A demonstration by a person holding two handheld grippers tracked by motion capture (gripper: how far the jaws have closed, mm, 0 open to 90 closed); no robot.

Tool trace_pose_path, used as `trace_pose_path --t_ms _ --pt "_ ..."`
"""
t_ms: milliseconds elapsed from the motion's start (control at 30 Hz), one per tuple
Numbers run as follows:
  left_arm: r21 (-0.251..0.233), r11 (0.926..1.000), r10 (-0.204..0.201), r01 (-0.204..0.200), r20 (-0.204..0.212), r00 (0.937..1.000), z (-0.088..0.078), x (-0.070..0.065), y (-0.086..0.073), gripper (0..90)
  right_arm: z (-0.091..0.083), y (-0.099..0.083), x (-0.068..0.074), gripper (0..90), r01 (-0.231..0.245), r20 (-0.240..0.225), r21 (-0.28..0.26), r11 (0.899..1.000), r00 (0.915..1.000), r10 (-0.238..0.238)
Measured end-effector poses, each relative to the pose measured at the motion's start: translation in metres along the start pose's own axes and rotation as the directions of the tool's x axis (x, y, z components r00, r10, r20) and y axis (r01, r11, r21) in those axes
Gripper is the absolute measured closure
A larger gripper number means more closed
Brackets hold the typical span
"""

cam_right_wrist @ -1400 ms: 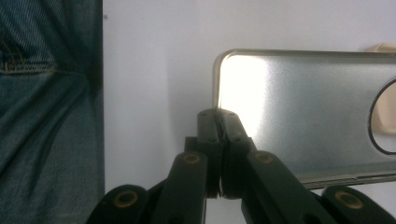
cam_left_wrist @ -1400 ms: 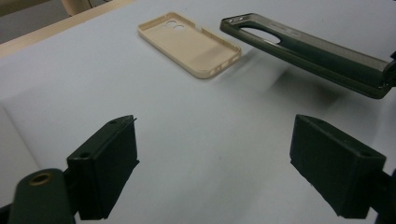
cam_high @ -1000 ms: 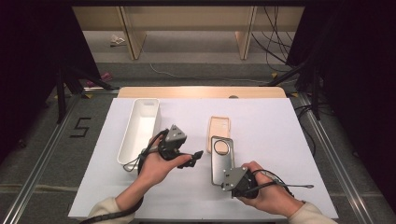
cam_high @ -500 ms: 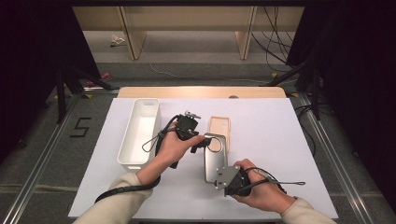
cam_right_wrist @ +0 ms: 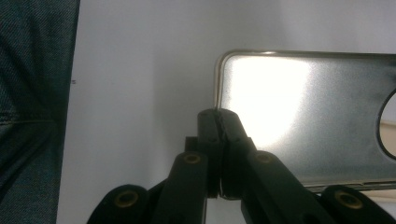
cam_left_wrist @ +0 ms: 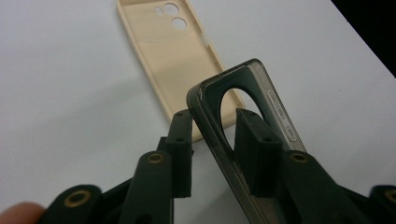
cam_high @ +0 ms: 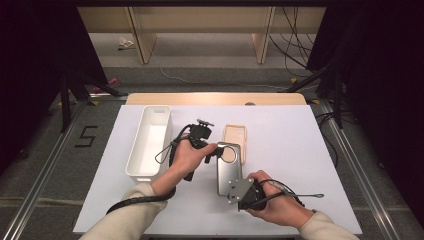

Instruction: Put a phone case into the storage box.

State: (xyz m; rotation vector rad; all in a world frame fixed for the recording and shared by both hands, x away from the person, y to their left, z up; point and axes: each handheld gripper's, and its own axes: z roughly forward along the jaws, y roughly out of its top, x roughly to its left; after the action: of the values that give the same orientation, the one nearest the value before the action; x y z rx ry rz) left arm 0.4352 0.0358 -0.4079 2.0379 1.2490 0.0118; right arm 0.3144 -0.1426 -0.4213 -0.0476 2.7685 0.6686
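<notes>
We log the grey case (cam_high: 228,171) lying lengthwise near the middle of the white mat (cam_high: 300,150), camera hole at its far end. The right gripper (cam_high: 235,192) is clamped on its near left corner; in the right gripper view the jaws meet tight on the rim of the case (cam_right_wrist: 308,116), with no gap showing. The left gripper (cam_high: 216,149) has its jaws astride the far end of the case. In the left gripper view one pad (cam_left_wrist: 254,140) sits inside the camera hole and the other pad outside the rim of the case (cam_left_wrist: 219,98). These jaws have just been closing with the rim between them; we cannot tell whether both pads press yet, since a thin gap seems to remain on the outer side.

The beige case (cam_high: 236,140) lies flat just beyond, open side up; its near end is hidden behind the grey case in the left gripper view (cam_left_wrist: 163,51). The white bin (cam_high: 150,140) stands to the left, well apart. A blue cloth (cam_right_wrist: 32,102) at the left edge of the right gripper view is cut off and we cannot identify it.
</notes>
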Motion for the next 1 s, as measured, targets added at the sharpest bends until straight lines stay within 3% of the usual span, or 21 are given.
trace_pose_path --t_ms 300,533,633,767,867,900,933,1000 --pt "-0.017 0.9986 -0.05 0.051 0.048 0.9976 -0.004 -0.002 0.001 72.9 0.002 0.001 0.002 89.7 0.023 0.01 0.014 1.0 0.9997 -0.023" --pt "-0.091 0.9938 -0.053 0.065 0.128 0.9904 -0.015 -0.012 0.002 78.6 0.006 0.0 0.0 89.5 0.024 0.011 0.029 0.999 0.9997 -0.024" --pt "-0.131 0.99 -0.03 0.051 0.162 0.9863 -0.021 -0.02 0.002 81.1 0.007 0.0 -0.001 89.1 0.028 0.019 0.035 0.999 0.9994 -0.028" --pt "-0.18 0.9835 0.041 -0.011 0.162 0.9859 -0.028 -0.029 0.002 81.8 0.007 -0.001 -0.003 87.5 0.004 0.033 0.03 1.0 0.9994 -0.005" --pt "-0.225 0.9721 0.097 -0.066 0.129 0.9869 -0.034 -0.031 0.001 81.9 0.007 -0.003 -0.005 79.4 -0.039 0.048 0.017 0.999 0.9981 0.038" --pt "-0.24 0.9672 0.114 -0.083 0.119 0.9863 -0.036 -0.03 0.001 81.8 0.006 -0.005 -0.007 73.3 -0.065 0.06 -0.01 0.998 0.996 0.065" --pt "-0.253 0.9628 0.125 -0.094 0.111 0.9858 -0.037 -0.029 0.0 81.8 0.006 -0.005 -0.007 73.3 -0.065 0.06 -0.01 0.998 0.996 0.065" --pt "-0.27 0.9569 0.137 -0.107 0.096 0.9859 -0.04 -0.024 -0.002 81.8 0.004 -0.008 -0.01 64.9 -0.095 0.072 -0.051 0.994 0.9926 0.098"
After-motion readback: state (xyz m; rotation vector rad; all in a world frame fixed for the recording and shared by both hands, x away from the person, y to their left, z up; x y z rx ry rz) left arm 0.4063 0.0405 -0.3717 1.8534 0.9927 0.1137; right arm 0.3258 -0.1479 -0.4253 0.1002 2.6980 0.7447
